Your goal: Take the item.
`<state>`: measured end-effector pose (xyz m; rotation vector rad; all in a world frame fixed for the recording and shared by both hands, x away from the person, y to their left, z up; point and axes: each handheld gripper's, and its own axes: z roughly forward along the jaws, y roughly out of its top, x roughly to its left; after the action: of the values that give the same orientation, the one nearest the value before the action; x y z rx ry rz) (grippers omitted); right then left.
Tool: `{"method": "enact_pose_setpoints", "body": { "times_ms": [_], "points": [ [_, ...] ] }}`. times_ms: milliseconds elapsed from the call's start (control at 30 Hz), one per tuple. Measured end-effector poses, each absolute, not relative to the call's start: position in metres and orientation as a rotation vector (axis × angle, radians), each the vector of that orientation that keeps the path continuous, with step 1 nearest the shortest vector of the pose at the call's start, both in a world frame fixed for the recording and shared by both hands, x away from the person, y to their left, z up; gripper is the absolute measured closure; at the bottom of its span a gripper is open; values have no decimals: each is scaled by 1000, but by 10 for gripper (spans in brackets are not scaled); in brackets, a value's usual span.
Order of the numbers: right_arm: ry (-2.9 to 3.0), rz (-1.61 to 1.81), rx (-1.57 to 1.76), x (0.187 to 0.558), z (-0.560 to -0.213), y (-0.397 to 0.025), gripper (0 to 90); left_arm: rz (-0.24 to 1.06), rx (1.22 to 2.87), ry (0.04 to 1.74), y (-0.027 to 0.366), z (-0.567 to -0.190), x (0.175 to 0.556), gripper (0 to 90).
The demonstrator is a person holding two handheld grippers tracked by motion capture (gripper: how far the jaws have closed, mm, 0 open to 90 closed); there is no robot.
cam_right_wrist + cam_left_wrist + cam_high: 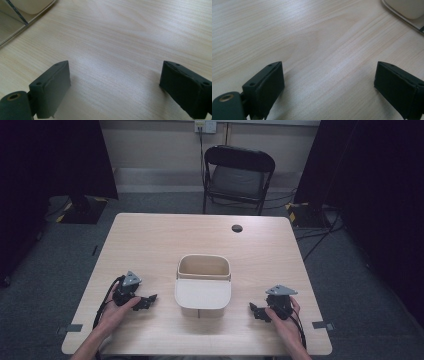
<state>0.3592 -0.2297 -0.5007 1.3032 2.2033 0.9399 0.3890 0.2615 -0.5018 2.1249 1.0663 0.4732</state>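
I see one cream plastic bin (203, 280) near the middle of the table, closer to my edge than to the far one. It stands upright on its base with the far half of its top open, and the inside I can see looks bare. A flat lid of the same cream colour covers the near half, sloping slightly down toward me. The walls are rounded at the corners. In the left gripper view a rounded corner of the bin (405, 8) shows at the top right; in the right gripper view its edge (30, 6) shows at the top left.
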Motion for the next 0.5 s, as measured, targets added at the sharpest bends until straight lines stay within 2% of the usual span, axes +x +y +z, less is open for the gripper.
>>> {"method": "enact_pose_setpoints", "body": {
  "times_ms": [233,400,500],
  "points": [
    [2204,940,1303,359,-501,-230,89,467,2125,1069,262,-502,389,90],
    [2204,940,1303,359,-501,-230,89,471,2105,1076,262,-501,388,152],
    [2204,940,1303,359,-501,-230,89,471,2109,1079,262,-500,388,160]
  ]
}}
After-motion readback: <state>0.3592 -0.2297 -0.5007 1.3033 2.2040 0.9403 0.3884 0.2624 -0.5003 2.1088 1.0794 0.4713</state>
